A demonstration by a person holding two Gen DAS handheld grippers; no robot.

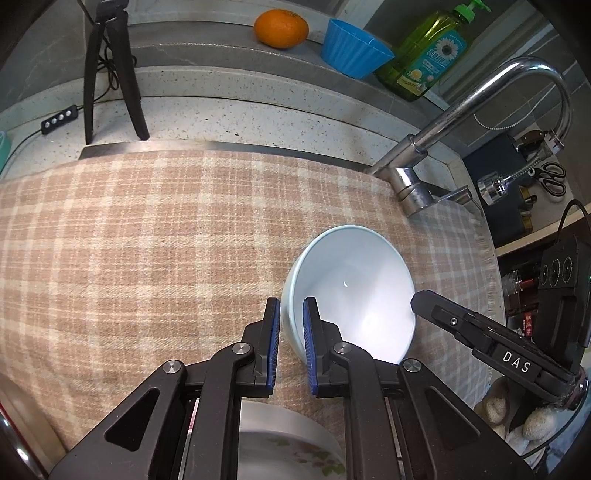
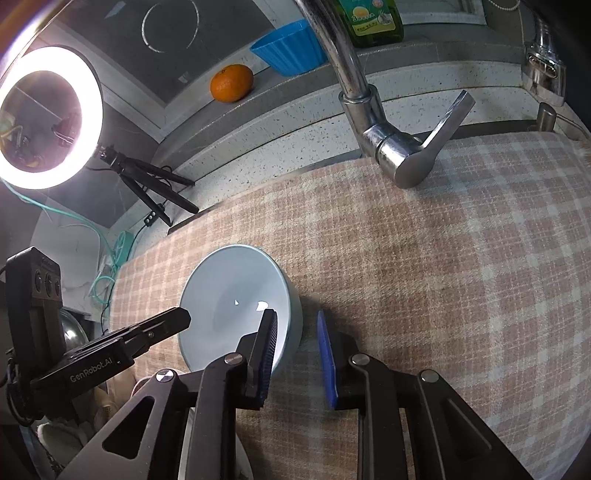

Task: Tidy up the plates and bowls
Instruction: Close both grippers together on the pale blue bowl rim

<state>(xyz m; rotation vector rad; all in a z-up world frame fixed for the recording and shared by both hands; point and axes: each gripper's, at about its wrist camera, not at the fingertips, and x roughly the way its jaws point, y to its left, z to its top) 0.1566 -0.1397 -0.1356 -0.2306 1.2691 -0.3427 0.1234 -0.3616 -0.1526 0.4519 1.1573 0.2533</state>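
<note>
A pale blue bowl (image 1: 351, 295) sits on the plaid cloth (image 1: 147, 240); it also shows in the right wrist view (image 2: 236, 295). My left gripper (image 1: 291, 332) has its blue pads on either side of the bowl's left rim, one inside and one outside, with a small gap. My right gripper (image 2: 295, 343) straddles the bowl's right rim, jaws wider apart and not pressing. Each gripper shows in the other's view, the right (image 1: 480, 332) and the left (image 2: 129, 336). A white floral plate (image 1: 288, 446) lies below my left gripper, partly hidden.
A chrome faucet (image 1: 461, 122) stands at the back right of the cloth. An orange (image 1: 281, 27), a blue cup (image 1: 351, 50) and a green soap bottle (image 1: 432, 51) sit on the ledge. A ring light (image 2: 48, 118) on a tripod (image 1: 107, 74) stands left.
</note>
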